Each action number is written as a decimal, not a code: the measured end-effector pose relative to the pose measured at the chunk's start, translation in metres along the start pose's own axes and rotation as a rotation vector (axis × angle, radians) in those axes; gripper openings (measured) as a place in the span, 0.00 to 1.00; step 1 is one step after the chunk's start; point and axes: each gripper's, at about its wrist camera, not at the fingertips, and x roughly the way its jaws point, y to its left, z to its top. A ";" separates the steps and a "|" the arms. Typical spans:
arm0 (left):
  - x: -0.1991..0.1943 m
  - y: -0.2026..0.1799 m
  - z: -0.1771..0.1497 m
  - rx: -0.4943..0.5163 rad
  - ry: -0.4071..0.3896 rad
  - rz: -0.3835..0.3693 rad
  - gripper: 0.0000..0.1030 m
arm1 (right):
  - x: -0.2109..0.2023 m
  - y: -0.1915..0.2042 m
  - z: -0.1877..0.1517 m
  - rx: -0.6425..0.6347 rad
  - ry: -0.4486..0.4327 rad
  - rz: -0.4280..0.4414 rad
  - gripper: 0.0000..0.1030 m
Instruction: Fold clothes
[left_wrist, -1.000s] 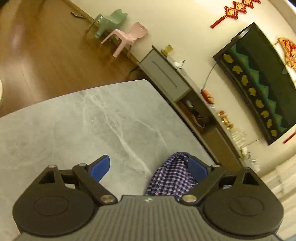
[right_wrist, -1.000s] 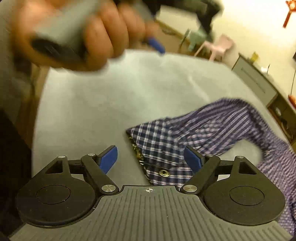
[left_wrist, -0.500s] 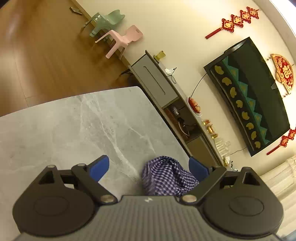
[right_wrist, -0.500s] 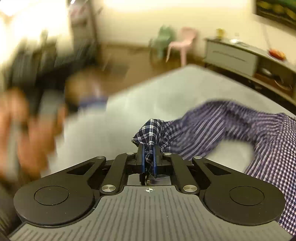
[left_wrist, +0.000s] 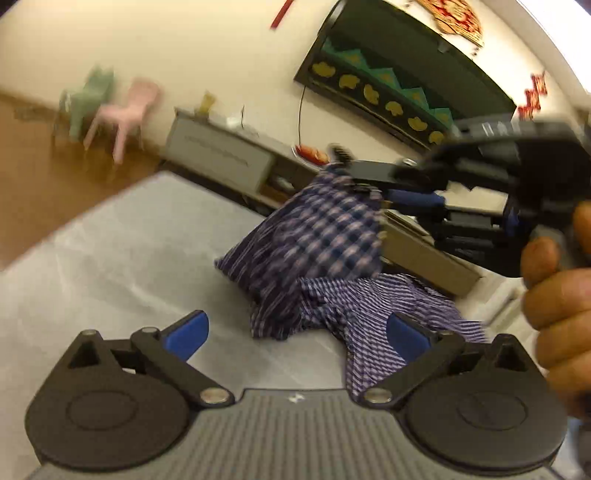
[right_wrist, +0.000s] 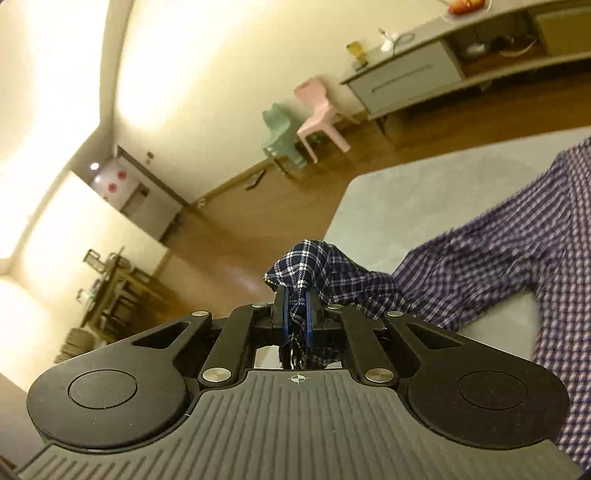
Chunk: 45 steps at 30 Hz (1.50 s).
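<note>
Purple-and-white checked cotton shirt (left_wrist: 317, 236), flat on the grey marble table (left_wrist: 122, 251) 1 s ago, is now lifted by a corner clamped in the right gripper (right_wrist: 295, 314), left gripper (left_wrist: 295, 334) spread empty, so fold underway.

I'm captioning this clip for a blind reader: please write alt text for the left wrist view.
The open left gripper hovers over a grey table while the right gripper, held in a hand, lifts one corner of a crumpled purple checked shirt.
</note>
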 end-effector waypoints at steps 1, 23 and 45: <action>0.002 -0.009 0.000 0.040 -0.036 0.036 1.00 | 0.005 -0.003 -0.002 0.012 0.014 0.010 0.01; 0.052 -0.118 -0.050 0.738 -0.145 0.334 0.09 | -0.004 -0.019 -0.015 -0.124 0.100 -0.058 0.56; 0.011 -0.110 -0.069 0.421 0.035 0.071 0.51 | -0.169 -0.119 0.144 -0.178 -0.232 -0.385 0.00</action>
